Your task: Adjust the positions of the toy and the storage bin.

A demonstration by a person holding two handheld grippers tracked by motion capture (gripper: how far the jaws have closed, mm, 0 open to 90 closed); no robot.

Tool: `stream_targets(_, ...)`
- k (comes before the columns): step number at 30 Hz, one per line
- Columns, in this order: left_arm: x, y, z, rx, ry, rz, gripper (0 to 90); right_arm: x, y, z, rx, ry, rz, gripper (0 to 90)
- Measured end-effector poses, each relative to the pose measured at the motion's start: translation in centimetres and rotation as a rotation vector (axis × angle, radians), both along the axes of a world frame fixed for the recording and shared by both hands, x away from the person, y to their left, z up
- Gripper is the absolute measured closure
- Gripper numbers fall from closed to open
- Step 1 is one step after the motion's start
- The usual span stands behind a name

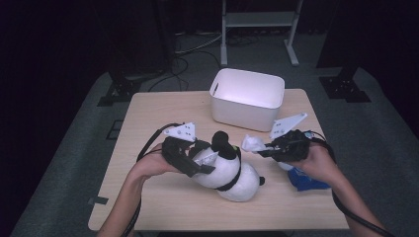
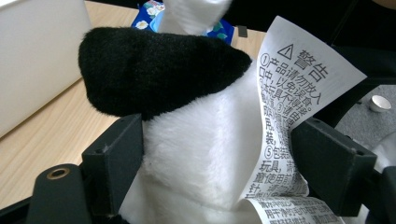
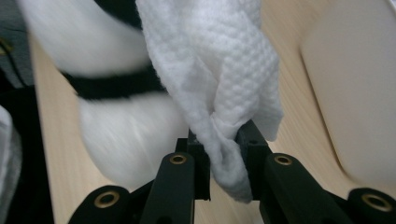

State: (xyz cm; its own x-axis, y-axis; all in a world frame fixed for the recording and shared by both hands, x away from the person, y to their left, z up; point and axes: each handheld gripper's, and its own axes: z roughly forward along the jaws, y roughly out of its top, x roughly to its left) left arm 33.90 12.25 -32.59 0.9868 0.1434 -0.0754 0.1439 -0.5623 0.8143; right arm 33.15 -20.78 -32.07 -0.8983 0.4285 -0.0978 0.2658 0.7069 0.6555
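Observation:
A black-and-white plush panda [image 1: 232,173] lies on the wooden table [image 1: 163,108]. My left gripper [image 1: 200,160] is shut on the panda's white fur [image 2: 196,144], just under a black limb [image 2: 154,65]; a printed paper tag [image 2: 289,107] hangs against the right jaw. My right gripper [image 1: 264,148] is shut on a crumpled white tissue [image 1: 253,142], held just right of the panda's black ear [image 1: 221,138]. In the right gripper view the tissue [image 3: 219,79] stands up from between the jaws, with the blurred panda [image 3: 121,130] behind it.
A white plastic bin [image 1: 247,98] stands at the back of the table. A blue floral tissue pack [image 1: 306,180] lies under the right hand. Beyond the table are a dark floor, cables and a white frame [image 1: 259,24].

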Motion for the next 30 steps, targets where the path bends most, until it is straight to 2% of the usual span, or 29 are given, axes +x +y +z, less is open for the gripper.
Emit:
stream_targets(6, 0.0, 0.1, -0.1, -0.005, 0.000, 0.002, 18.3, 0.9, -5.1, -2.1, -0.007, 0.049, -0.160, 78.4)
stream_targets(9, 0.1, 0.2, 0.0, -0.001, 0.001, 0.003, 18.3, 1.5, -7.7, -3.7, -0.032, 0.101, -0.237, 78.3)
stream_targets(13, 0.2, 0.4, -0.1, -0.004, 0.003, 0.009, 18.3, 1.8, -10.1, -5.3, -0.044, 0.158, -0.316, 78.1)
stream_targets(17, 0.3, 0.7, -0.3, -0.009, 0.007, 0.017, 18.3, 2.2, -12.2, -6.8, -0.055, 0.206, -0.399, 73.7)
stream_targets(23, 0.4, 1.0, -0.5, -0.013, 0.013, 0.024, 18.3, 2.5, -13.4, -7.8, -0.030, 0.232, -0.445, 64.5)
stream_targets(30, 0.4, 1.2, -0.5, -0.016, 0.012, 0.027, 18.3, 2.4, -13.0, -7.5, -0.013, 0.260, -0.416, 52.6)
